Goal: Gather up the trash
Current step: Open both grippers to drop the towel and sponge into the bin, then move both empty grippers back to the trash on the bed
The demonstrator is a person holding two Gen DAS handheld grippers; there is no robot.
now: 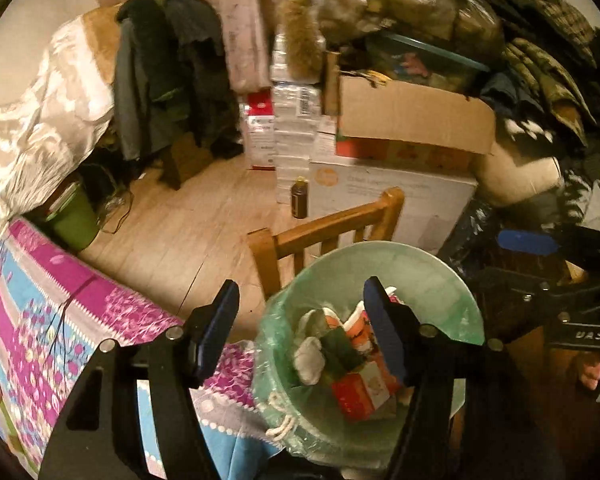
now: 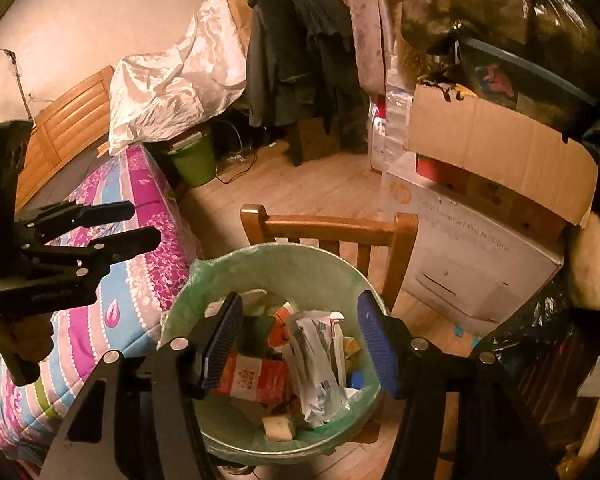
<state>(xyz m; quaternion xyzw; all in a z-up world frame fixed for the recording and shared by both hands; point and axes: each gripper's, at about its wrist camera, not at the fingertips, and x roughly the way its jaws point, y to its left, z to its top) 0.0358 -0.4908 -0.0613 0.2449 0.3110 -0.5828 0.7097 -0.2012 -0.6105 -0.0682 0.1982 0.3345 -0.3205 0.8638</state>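
A: From the left hand's camera, what do you see?

B: The left gripper [image 1: 300,312] hangs over the near edge of a trash bin [image 1: 440,280] lined with a green bag [image 1: 272,328]. Its two fingers stand apart and nothing is between the pads. The bin sits on a wooden chair [image 1: 328,228] and is full of trash [image 1: 356,364]: red cartons, white crumpled paper. At the left lies a bed cover [image 1: 40,312] in pink and blue. Far behind are stacked cardboard boxes [image 1: 412,120]. At the right edge the right gripper [image 1: 540,256] comes in, also above the bin's side.

A: And from the right hand's camera?

B: The right gripper [image 2: 300,336] is above the same trash bin [image 2: 300,264], fingers apart, holding nothing. Below them I see a white wrapper [image 2: 316,364] and a red carton [image 2: 252,376] inside the bin. The left gripper [image 2: 136,224] shows at the left, over the bed cover [image 2: 132,304], its fingers spread. A green bucket [image 2: 194,160] stands far on the floor, near dark clothes [image 2: 296,60] hanging.
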